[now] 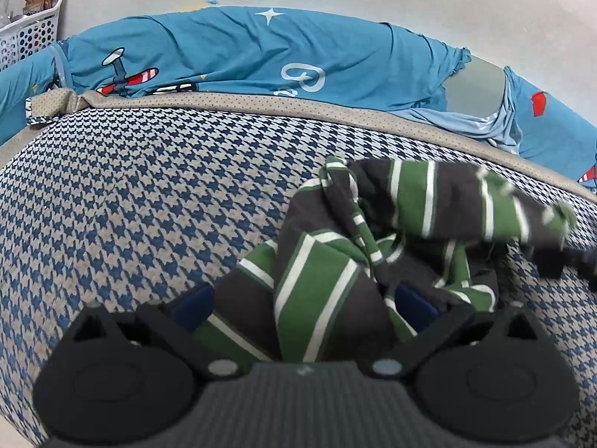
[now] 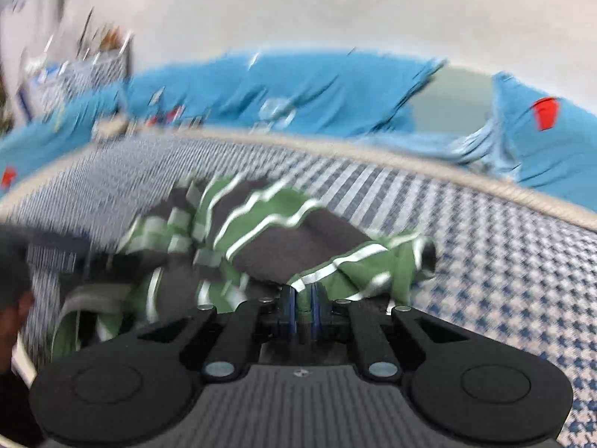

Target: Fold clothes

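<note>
**A:** Where was the striped shirt (image 2: 261, 239) sitting?

**B:** Bunched just ahead of both tools. Right gripper (image 2: 305, 308) was pinching a fold; left gripper (image 1: 304, 308) was spread wide, cloth between its fingers. Shirt's length ran across between them.

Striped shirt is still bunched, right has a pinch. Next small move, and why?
Probably close the left gripper on the cloth between its open pads: the right gripper already pinches the striped shirt, which lies crumpled on the houndstooth cover.
</note>
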A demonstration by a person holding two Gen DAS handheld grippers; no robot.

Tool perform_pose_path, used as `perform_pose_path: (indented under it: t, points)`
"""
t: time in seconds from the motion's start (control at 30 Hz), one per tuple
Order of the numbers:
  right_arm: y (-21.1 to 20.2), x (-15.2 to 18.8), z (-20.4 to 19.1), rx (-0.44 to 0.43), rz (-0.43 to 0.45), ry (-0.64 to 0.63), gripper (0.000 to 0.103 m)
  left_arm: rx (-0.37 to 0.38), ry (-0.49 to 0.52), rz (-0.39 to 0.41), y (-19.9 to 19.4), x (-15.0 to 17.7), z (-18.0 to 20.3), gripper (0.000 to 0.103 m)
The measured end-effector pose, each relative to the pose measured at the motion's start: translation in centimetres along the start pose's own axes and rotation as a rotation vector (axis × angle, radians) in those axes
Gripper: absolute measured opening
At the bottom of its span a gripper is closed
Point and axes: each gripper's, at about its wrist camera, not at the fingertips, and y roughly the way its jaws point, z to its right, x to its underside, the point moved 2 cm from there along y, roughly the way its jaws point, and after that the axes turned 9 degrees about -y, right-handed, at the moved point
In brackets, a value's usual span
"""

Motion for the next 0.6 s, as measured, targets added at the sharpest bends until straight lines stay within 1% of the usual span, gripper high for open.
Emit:
perform_pose_path:
  t: [0.1,0.17,0.37,0.6]
  points:
    - [-0.1,-1.1,1.7,0.026,0.058,0.084,0.009,-0.003,0.017,0.004,0.0,0.1,0.3,0.103]
    - [0.2,-1.7,2.5,0.041,0.078,0.117,0.009,-0.018,0.022,0.001,0.2,0.2,0.3,0.103]
    - [1.6,-2.6,3.8,0.051,0.109,0.19,0.009,-0.063,0.002,-0.005,0.7,-0.2,-0.4,0.103]
    - [3.5,-2.6,4.6,0.056,0.12,0.266,0.009,-0.139,-0.055,-0.024,1.7,-0.4,-2.3,0.103]
